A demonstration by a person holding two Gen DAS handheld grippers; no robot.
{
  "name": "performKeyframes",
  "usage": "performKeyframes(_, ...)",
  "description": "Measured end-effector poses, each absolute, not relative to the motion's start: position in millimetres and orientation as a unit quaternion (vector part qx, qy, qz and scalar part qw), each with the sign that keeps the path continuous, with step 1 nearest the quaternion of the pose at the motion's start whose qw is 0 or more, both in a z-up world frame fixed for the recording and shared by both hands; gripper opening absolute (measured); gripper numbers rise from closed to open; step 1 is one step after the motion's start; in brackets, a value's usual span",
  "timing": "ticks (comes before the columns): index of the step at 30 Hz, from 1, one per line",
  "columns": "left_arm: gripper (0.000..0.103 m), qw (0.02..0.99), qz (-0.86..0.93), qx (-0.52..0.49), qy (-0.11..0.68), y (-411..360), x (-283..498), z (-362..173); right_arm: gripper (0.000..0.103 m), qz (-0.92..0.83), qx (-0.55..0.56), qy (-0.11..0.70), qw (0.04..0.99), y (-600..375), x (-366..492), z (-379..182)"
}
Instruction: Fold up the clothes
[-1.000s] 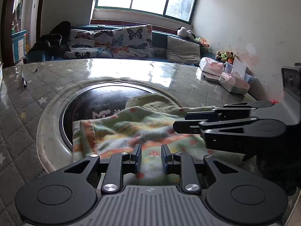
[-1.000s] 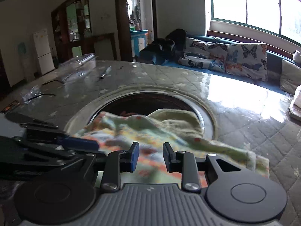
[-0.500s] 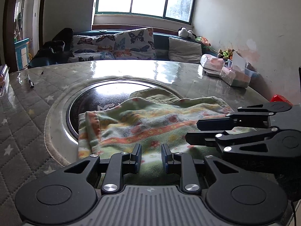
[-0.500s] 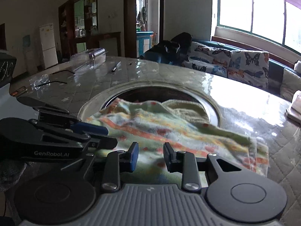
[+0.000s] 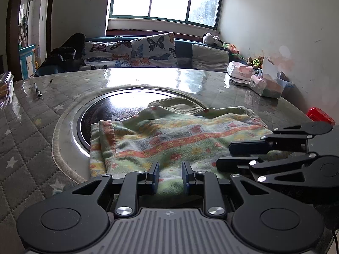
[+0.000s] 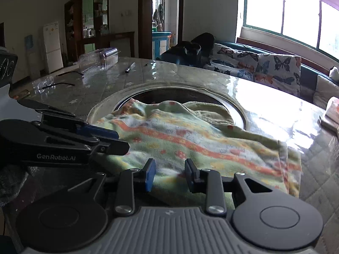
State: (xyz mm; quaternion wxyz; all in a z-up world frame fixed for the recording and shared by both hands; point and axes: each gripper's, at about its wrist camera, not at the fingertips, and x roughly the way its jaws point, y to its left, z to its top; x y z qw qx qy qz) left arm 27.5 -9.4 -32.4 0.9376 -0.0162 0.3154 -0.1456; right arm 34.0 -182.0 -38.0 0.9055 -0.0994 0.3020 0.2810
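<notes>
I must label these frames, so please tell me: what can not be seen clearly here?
- Near edge of the garment: both views, hidden behind the left gripper and right gripper.
- Whether the fingers touch cloth: unclear.
- Garment type: folds hide it.
- Boxes by the wall: left view, too small to identify.

The garment [image 5: 169, 139] is spread on the worktop [image 5: 190, 80], its far part lying over the round inset [image 5: 118, 108] at the worktop's middle. The left gripper [image 5: 170, 175] is placed at the garment's near edge, and the right gripper [image 5: 224, 155] is set beside it to the right, over the cloth. A pen [image 5: 37, 90] is found far to the left on the worktop, and tissue packs [image 5: 254, 78] are placed at the far right. A sofa with cushions [image 5: 148, 53] is seen behind the worktop, under the window [image 5: 165, 0].
</notes>
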Motion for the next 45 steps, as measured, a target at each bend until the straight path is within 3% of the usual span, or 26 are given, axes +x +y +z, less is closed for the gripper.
performKeyframes(15, 0.032, 0.939, -0.142, -0.029, 0.312, -0.3, 19.3, -34.1, 0.033, 0.265, -0.073, 0.307, 0.911, -206.6, 29.4, -39.4)
performKeyframes(32, 0.032, 0.940, -0.132, -0.050, 0.311, 14.3, 9.5, -33.2, 0.038, 0.206, -0.015, 0.320, 0.925, -259.5, 34.1, -43.8)
performKeyframes(43, 0.032, 0.941, -0.116, -0.062, 0.311, 31.8, 2.6, -32.0, 0.036, 0.187, 0.009, 0.317, 0.930, -281.7, 33.2, -45.1)
performKeyframes(45, 0.036, 0.943, -0.102, -0.059, 0.311, 35.3, 2.1, -31.4, 0.036, 0.184, 0.012, 0.316, 0.930, -283.8, 32.0, -43.6)
